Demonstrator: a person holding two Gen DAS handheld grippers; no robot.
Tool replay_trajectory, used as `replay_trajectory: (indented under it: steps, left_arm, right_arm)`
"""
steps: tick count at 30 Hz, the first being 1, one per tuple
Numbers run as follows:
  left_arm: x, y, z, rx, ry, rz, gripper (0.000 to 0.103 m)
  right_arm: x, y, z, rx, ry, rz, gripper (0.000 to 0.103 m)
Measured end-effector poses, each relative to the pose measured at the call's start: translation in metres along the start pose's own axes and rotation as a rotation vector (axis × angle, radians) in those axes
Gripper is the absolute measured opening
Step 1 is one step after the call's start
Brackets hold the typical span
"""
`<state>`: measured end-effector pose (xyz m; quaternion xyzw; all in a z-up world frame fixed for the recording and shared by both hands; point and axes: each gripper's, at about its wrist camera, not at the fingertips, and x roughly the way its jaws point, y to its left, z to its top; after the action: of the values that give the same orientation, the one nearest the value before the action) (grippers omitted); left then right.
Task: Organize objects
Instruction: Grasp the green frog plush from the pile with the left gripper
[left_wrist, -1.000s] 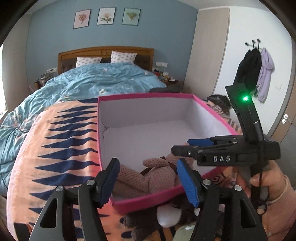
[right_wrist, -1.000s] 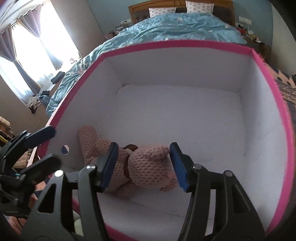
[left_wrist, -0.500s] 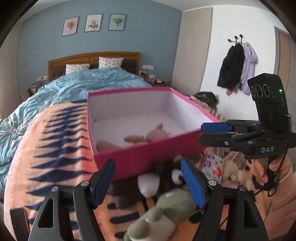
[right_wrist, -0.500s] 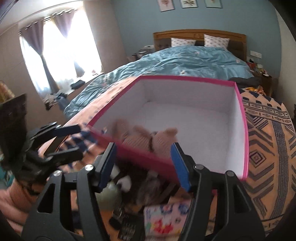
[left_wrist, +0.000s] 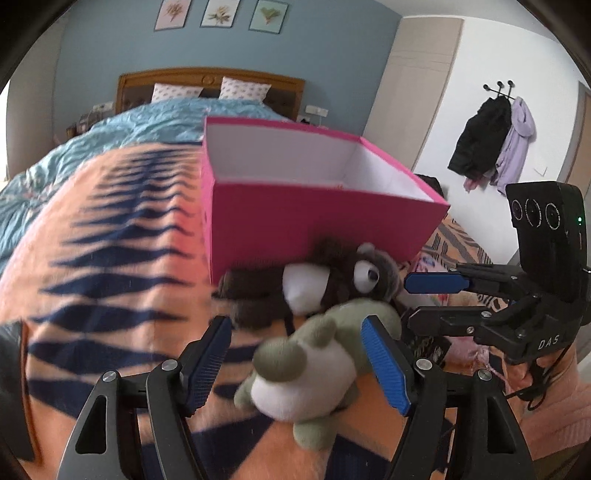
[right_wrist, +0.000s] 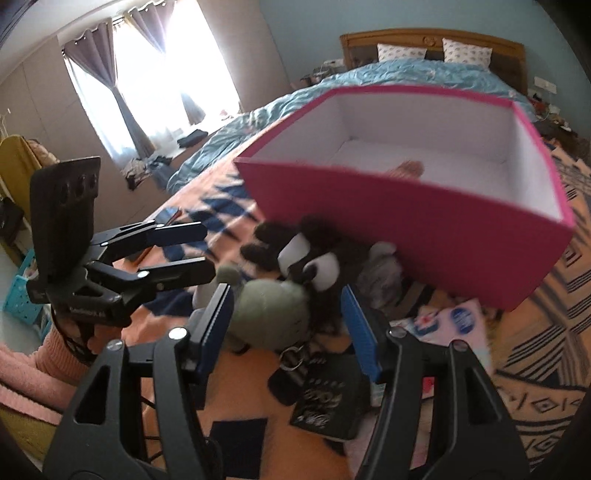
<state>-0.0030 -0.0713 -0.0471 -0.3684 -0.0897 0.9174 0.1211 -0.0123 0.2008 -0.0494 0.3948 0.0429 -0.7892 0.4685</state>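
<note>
Left wrist view: both the left gripper (left_wrist: 295, 363) and right gripper (right_wrist: 288, 325) spread near green plush (left_wrist: 314, 365).

We see a bed covered by an orange blanket with dark blue zigzag stripes (left_wrist: 110, 266). At frame centre on it sits an open pink cardboard box with white inside (left_wrist: 314, 225). Against its near wall lie a dark brown-and-white plush animal (left_wrist: 321, 284) and a green-and-white plush toy (left_wrist: 314, 373).
</note>
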Motion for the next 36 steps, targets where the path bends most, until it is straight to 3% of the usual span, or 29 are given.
replay_trajectory:
  steps: [13, 23, 36]
  left_arm:
    - [0.002, 0.005, -0.026, -0.066, 0.042, -0.015, 0.075]
    - [0.009, 0.008, -0.036, -0.095, 0.075, -0.050, 0.073]
    - [0.010, 0.002, -0.036, -0.084, 0.085, -0.048, 0.069]
  right_arm:
    - [0.030, 0.009, -0.010, 0.003, 0.077, 0.001, 0.062]
    - [0.040, 0.008, -0.008, 0.016, 0.074, 0.010, 0.061]
    - [0.040, 0.023, -0.010, -0.035, 0.067, -0.046, 0.059]
